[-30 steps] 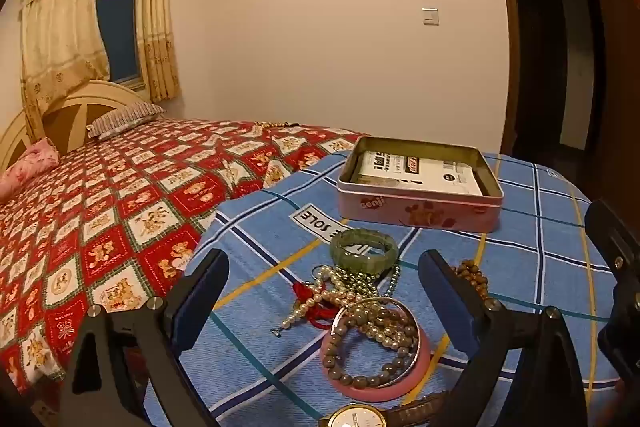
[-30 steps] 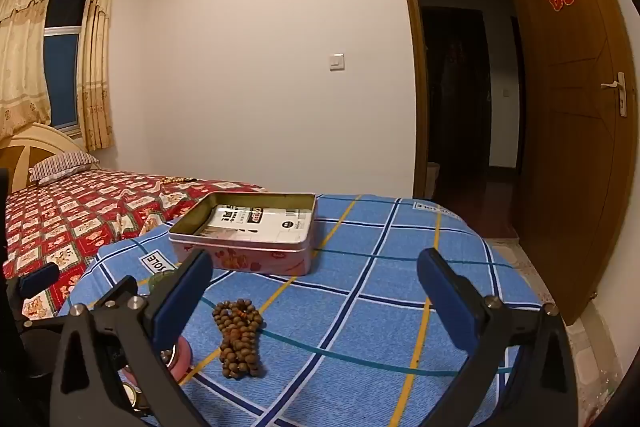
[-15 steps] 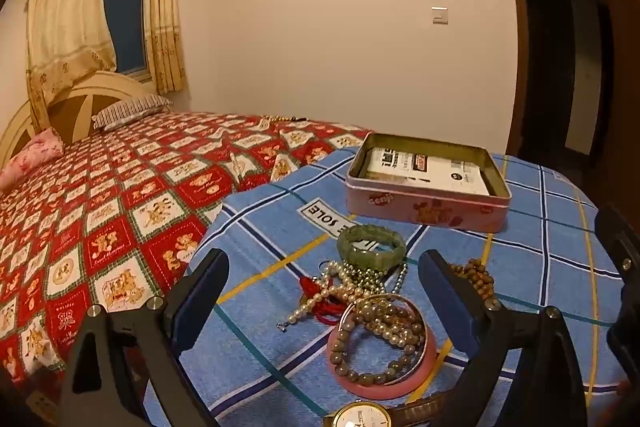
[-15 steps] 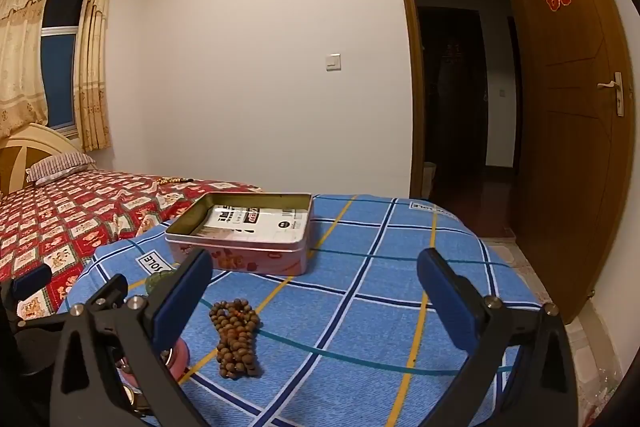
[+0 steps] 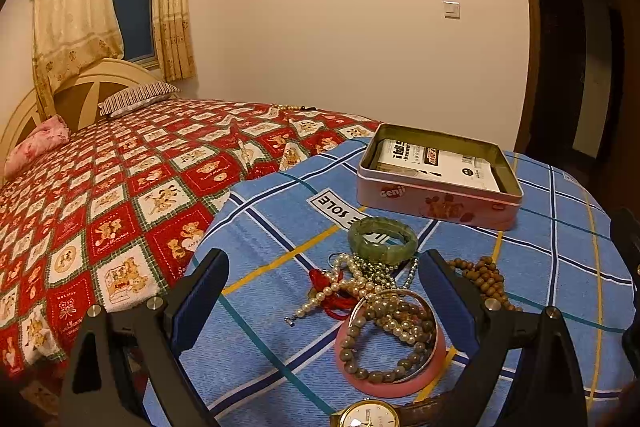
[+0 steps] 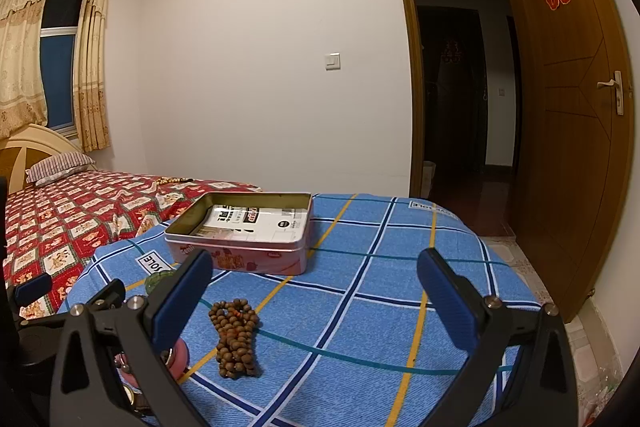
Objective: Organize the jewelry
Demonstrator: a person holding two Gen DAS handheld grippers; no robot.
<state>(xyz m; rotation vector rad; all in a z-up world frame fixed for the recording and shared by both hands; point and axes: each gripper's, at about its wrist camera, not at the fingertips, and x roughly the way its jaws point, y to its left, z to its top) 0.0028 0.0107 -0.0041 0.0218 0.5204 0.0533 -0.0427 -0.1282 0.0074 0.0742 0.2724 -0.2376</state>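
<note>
Home bedroom, bed [image 5: 120, 187], curtains [image 5: 72, 11], door [image 6: 568, 115]

A blue plaid cloth-covered table [image 5: 560, 227] carries an open pink rectangular tin [image 5: 436, 201] ahead of the left gripper [image 5: 322, 293]. Between its fingers lie a green jade bangle [image 5: 382, 239], tangled pearl strands [image 5: 344, 287] and a pink ring-shaped dish [image 5: 390, 359]; brown wooden beads [image 6: 236, 337] lie right.

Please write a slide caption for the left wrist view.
Open left gripper poised over tangled pearl necklaces, beaded bracelets in a pink ring, near a jade bangle and pink tin.
</note>
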